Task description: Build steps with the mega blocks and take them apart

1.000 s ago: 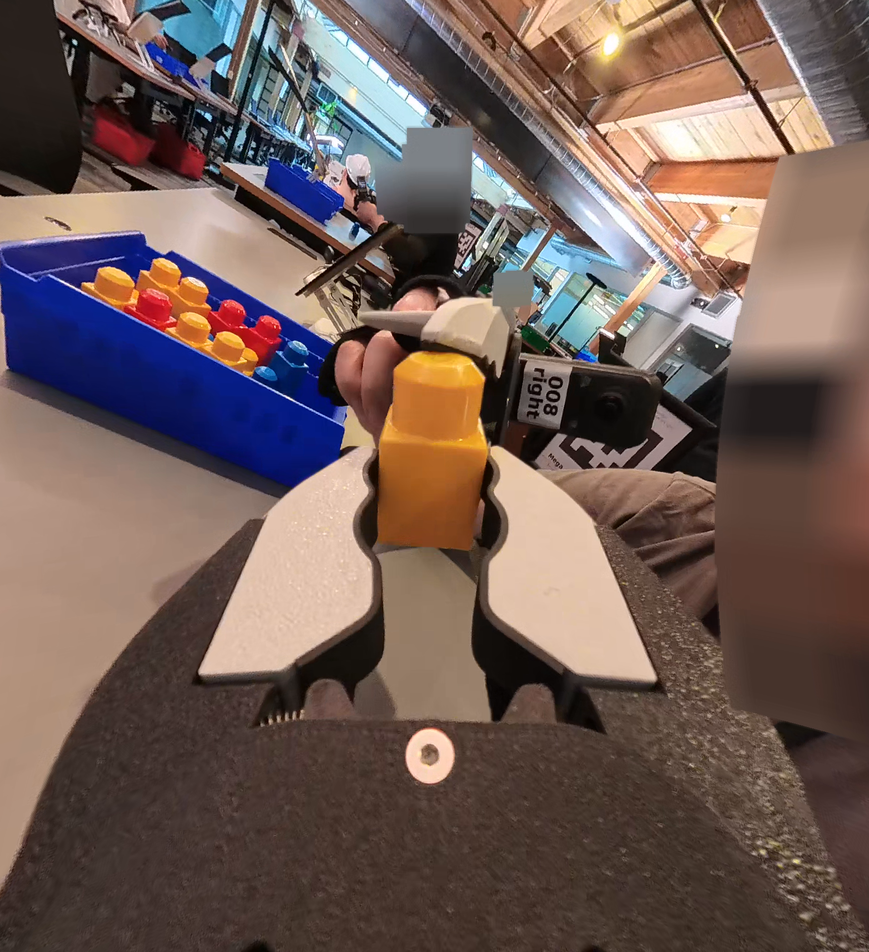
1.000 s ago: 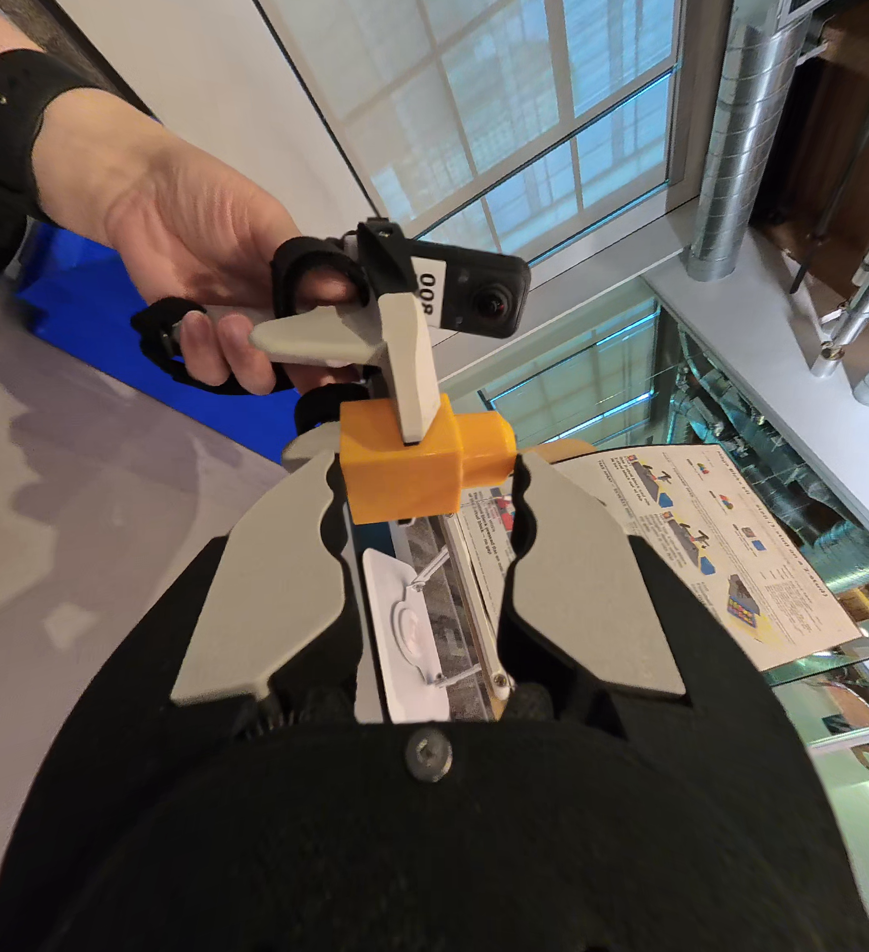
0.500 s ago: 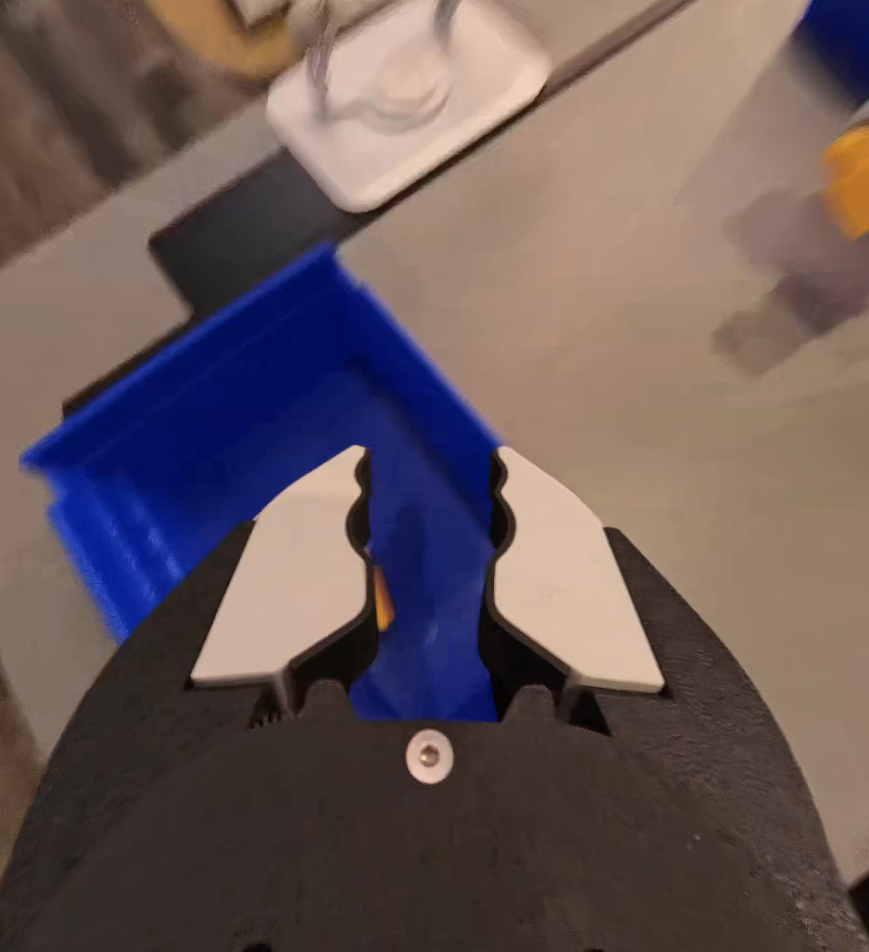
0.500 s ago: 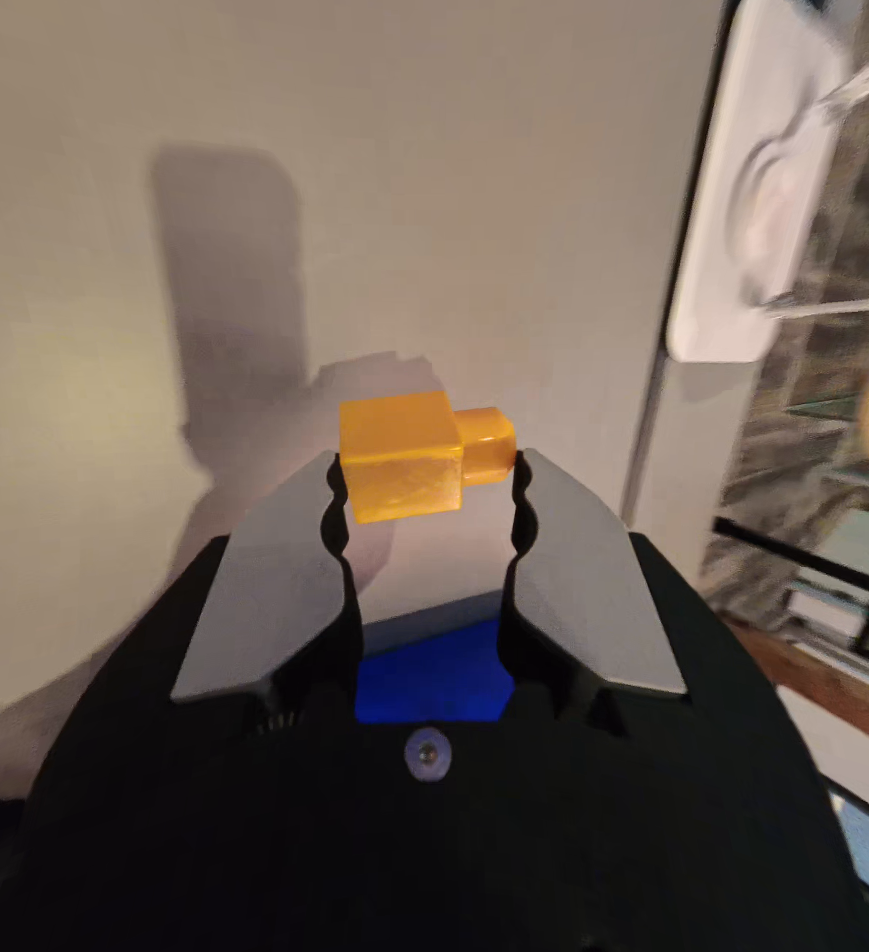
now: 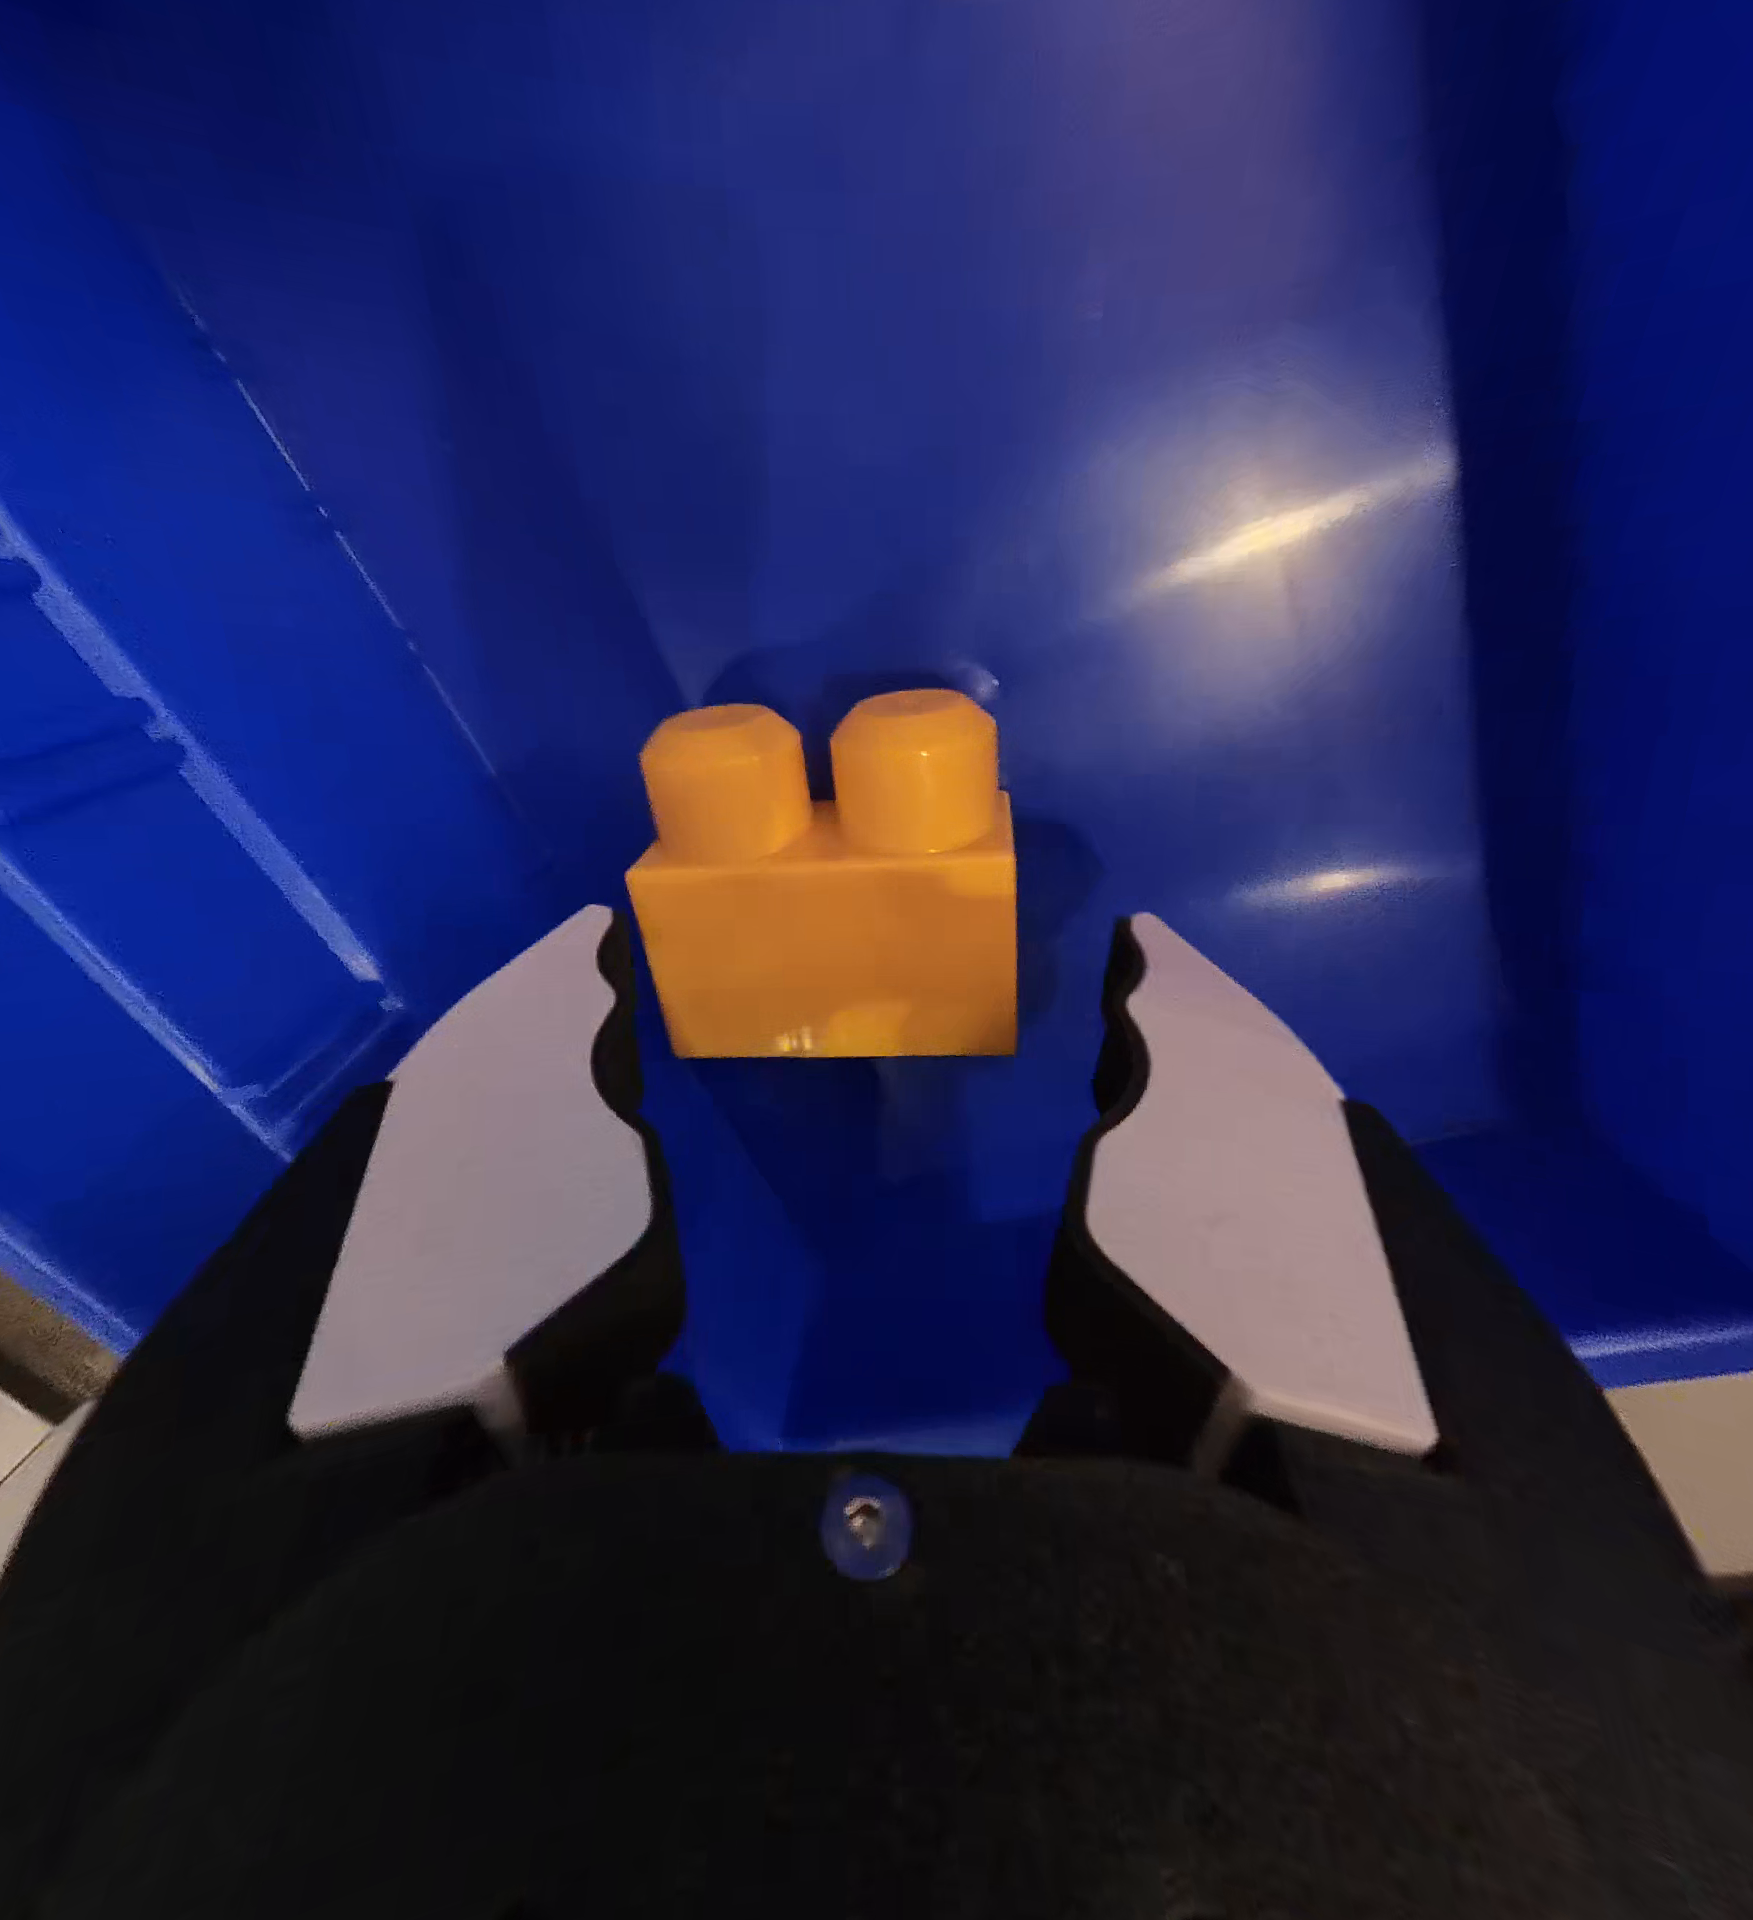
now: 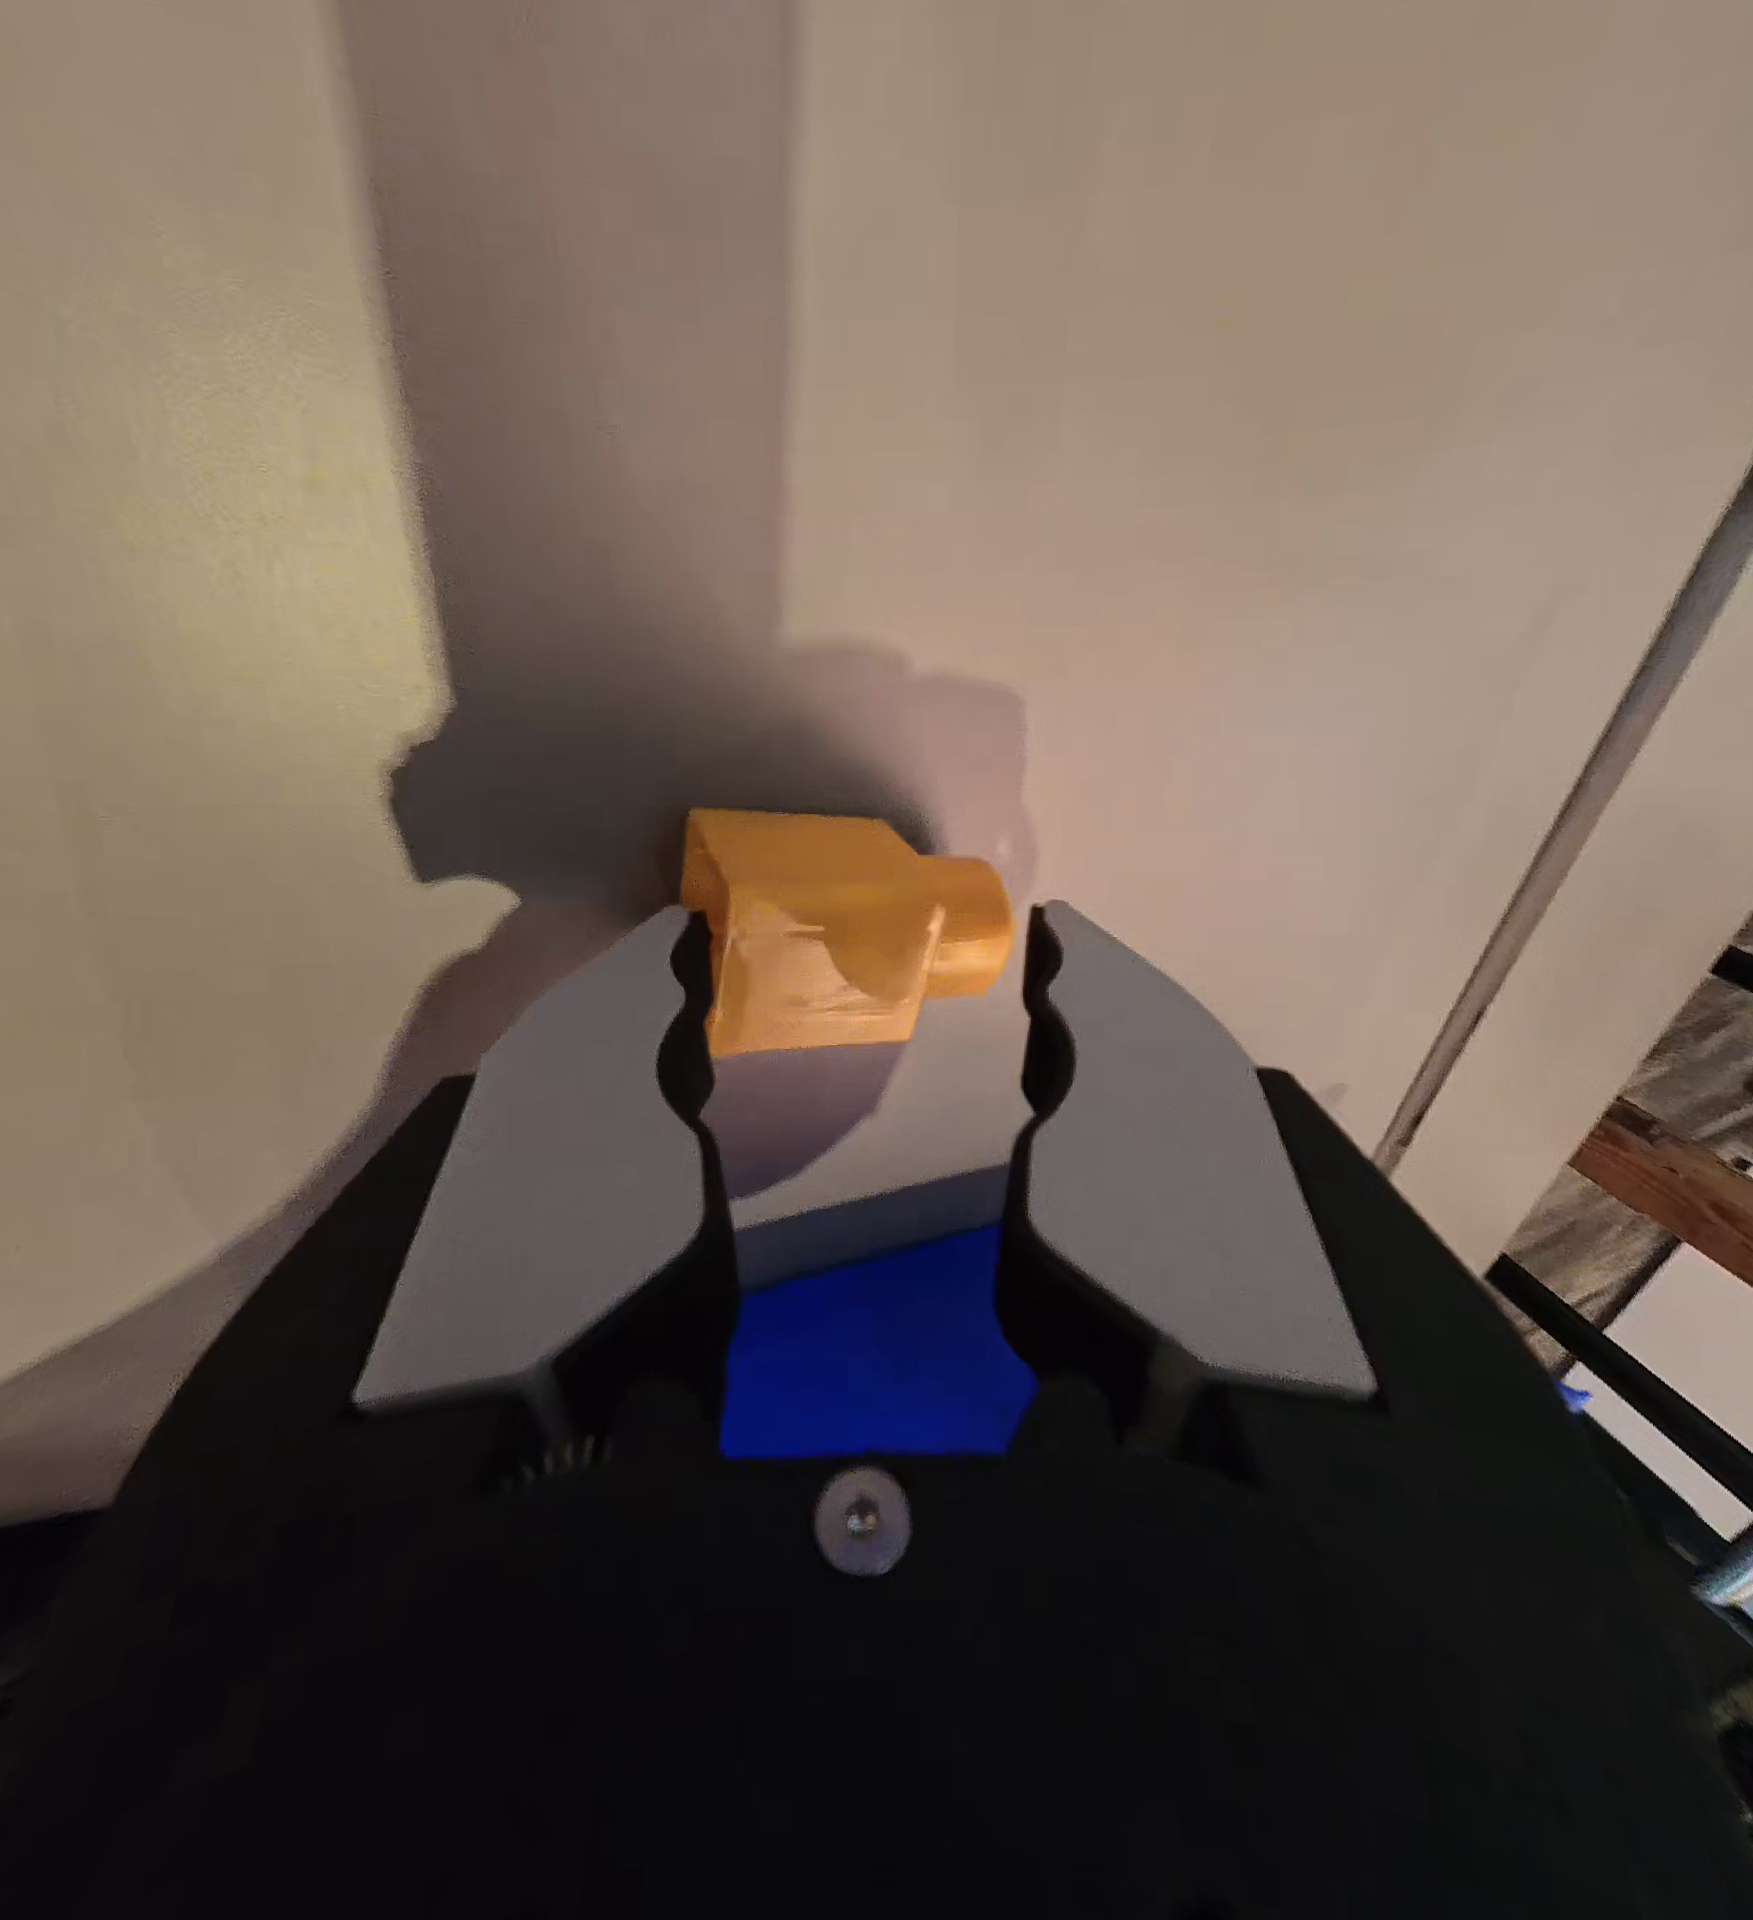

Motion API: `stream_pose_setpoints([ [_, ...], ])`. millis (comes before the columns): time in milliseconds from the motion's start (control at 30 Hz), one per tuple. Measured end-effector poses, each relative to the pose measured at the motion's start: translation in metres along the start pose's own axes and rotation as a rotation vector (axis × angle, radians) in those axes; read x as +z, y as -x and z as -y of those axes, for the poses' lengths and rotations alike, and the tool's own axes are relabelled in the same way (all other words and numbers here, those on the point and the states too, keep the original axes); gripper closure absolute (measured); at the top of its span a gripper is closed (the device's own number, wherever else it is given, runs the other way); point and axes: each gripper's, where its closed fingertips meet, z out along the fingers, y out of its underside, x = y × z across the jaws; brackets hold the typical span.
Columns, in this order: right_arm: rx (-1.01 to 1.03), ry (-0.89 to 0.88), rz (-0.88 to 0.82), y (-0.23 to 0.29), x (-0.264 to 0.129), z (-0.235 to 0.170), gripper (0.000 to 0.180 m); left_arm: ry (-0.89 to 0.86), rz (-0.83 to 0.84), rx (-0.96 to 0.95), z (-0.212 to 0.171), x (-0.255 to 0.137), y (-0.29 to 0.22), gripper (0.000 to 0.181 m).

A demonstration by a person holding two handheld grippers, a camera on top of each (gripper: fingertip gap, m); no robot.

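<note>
Left gripper [image 5: 867,940] gapes over a two-stud block [image 5: 825,914] inside the blue bin [image 5: 955,364] — its rim cut off. Right gripper [image 6: 856,930] hangs open around a blurred one-stud block [image 6: 830,940] on the table [image 6: 1267,520] — contact unclear.

From my left camera the blue bin [image 5: 955,364] ran off every edge, so I couldn't see its rim past the orange two-stud block [image 5: 825,904]. On my right camera, the orange block [image 6: 830,945] was smeared with blur; whether it touched the table [image 6: 1267,416] I couldn't tell. Right of that block, the shelving [image 6: 1703,1195] was cropped.
</note>
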Motion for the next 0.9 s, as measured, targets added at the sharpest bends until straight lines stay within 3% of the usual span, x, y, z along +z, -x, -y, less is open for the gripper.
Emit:
stream_pose_setpoints([
  [200, -0.006, -0.031, -0.047, -0.006, -0.009, 0.005, 0.115, 0.041, 0.0, -0.058, -0.008, 0.008, 0.008, 0.091],
  [300, -0.011, -0.036, -0.061, -0.007, -0.012, 0.006, 0.116, 0.048, -0.027, -0.068, -0.009, 0.013, 0.007, 0.104],
  [533, -0.008, -0.062, -0.099, -0.012, -0.021, 0.009, 0.116, 0.011, -0.065, -0.097, -0.005, 0.006, 0.007, 0.105],
  [767, 0.061, -0.229, -0.185, -0.029, -0.058, 0.028, 0.116, -0.25, -0.108, -0.062, 0.015, -0.047, 0.0, 0.105],
  [900, 0.173, -0.45, -0.243, -0.044, -0.095, 0.054, 0.116, -0.497, -0.113, 0.011, 0.042, -0.103, -0.027, 0.105],
])
